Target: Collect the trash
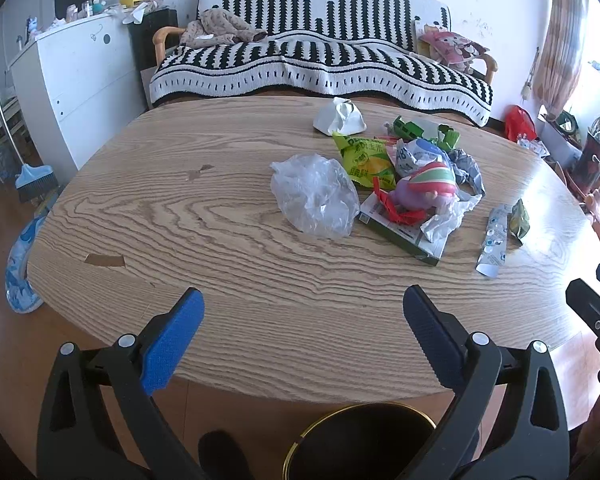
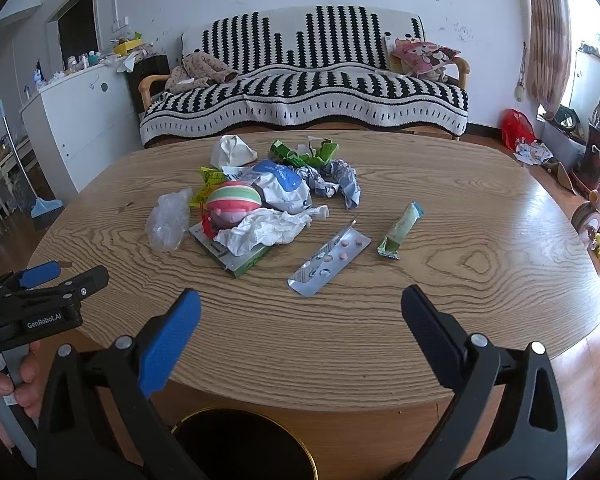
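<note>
Both grippers are hovering over the near edge of the table (image 1: 220, 240), the left gripper (image 1: 302, 312) and the right gripper (image 2: 300, 312) each spread wide and holding nothing. The trash (image 2: 260, 208) is lying heaped mid-table, well ahead. A bin (image 2: 244, 444), seemingly black inside, is sitting below the edge.

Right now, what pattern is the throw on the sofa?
The sofa throw is black-and-white striped, clearest in the right wrist view.
</note>
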{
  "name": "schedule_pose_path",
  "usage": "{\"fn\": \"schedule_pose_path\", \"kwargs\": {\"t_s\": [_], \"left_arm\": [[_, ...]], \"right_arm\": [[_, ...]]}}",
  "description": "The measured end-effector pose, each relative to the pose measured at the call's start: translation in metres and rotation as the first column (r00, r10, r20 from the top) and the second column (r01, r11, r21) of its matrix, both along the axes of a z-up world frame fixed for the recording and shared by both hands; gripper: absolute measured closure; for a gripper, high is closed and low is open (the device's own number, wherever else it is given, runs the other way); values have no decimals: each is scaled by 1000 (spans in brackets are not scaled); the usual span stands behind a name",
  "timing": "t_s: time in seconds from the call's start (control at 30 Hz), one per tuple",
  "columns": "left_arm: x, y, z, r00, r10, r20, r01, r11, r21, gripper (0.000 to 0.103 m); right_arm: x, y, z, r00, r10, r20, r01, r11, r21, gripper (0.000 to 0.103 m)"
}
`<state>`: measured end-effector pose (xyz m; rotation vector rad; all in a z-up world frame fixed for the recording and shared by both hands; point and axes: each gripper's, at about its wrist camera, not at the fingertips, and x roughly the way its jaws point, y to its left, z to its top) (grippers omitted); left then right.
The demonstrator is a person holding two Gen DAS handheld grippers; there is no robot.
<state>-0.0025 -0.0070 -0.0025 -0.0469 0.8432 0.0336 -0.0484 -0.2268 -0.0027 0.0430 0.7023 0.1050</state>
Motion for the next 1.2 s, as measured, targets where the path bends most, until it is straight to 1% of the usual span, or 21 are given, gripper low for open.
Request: {"fn": "schedule_pose_path", "kwargs": {"t_s": [0.4,0.43,1.2], "left_arm": [[0,0,-1,1000,1,-1,-1,1000,-2,6],[0,1,-1,1000,1,-1,-1,1000,-2,6],[0,-1,-3,1000,-1,-6,1,1000,-1,6]], "right_arm": [[0,4,-4,1000,6,-3,-6,1000,0,6],[0,0,0,1000,0,-2,0,1000,1,6],[-1,0,0,1000,3,-4,-3,1000,0,6]]}}
